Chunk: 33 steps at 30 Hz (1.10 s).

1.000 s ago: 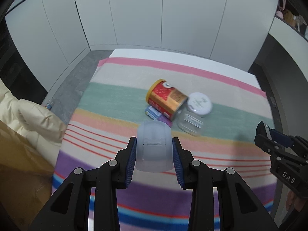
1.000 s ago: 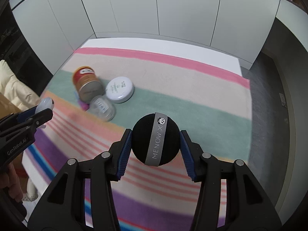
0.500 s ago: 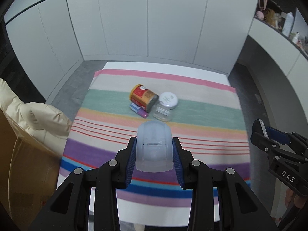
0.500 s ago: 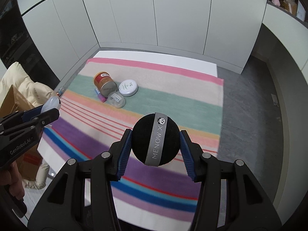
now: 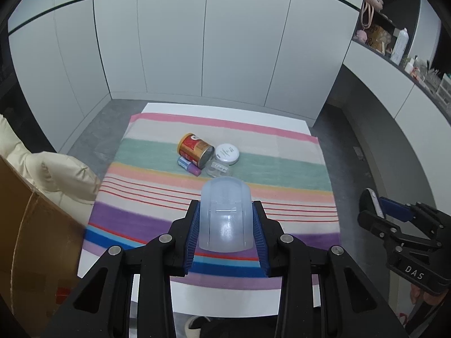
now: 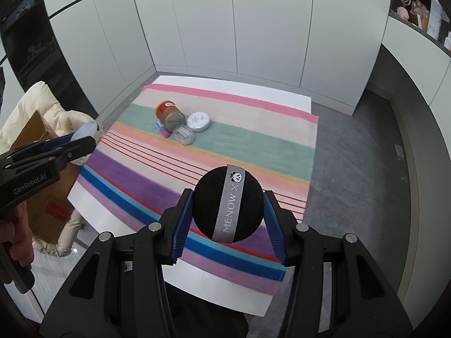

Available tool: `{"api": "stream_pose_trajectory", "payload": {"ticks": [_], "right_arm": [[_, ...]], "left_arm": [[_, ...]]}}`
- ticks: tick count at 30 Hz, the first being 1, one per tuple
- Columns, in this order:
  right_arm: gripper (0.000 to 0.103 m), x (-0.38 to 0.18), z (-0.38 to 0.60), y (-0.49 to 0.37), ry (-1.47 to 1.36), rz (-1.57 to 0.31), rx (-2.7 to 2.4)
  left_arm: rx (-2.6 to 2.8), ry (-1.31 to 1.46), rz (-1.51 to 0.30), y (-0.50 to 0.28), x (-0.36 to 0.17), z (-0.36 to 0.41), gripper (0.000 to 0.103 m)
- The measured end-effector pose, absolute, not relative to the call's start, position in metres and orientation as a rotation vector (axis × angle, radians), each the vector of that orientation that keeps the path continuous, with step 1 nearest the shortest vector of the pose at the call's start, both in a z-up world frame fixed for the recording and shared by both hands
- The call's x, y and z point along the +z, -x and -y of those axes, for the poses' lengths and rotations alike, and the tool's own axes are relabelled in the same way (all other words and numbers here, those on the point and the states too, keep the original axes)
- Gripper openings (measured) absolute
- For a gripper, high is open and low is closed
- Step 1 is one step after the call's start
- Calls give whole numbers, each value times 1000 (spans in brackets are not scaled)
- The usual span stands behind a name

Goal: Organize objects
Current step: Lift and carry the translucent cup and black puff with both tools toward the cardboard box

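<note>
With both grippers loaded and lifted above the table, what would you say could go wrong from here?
1. The puff is round and soft, pinched only at its sides by the right gripper; it might squirm out.
2. The clear case looks smooth and sticks out past the left gripper, so it may slip.
3. The can lies on its side against the jar; a bump could roll it.

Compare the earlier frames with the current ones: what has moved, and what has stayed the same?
Both grippers have pulled up and back from the striped cloth. The left gripper still clamps the translucent container, the right gripper the black puff. The can and jars on the cloth stay put.
</note>
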State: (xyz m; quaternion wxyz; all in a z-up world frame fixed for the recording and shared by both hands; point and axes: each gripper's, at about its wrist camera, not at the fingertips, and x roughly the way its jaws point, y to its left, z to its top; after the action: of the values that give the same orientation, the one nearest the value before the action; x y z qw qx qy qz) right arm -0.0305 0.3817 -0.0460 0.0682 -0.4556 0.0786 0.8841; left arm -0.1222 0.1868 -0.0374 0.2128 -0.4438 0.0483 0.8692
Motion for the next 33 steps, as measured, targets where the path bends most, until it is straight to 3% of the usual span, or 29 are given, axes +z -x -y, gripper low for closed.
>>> {"api": "stream_pose_trajectory", "payload": {"ticks": [33], "right_arm": [[51, -37, -307, 98, 1384, -221, 2797]], "left_arm": [[2556, 1208, -89, 143, -34, -96, 36]]}}
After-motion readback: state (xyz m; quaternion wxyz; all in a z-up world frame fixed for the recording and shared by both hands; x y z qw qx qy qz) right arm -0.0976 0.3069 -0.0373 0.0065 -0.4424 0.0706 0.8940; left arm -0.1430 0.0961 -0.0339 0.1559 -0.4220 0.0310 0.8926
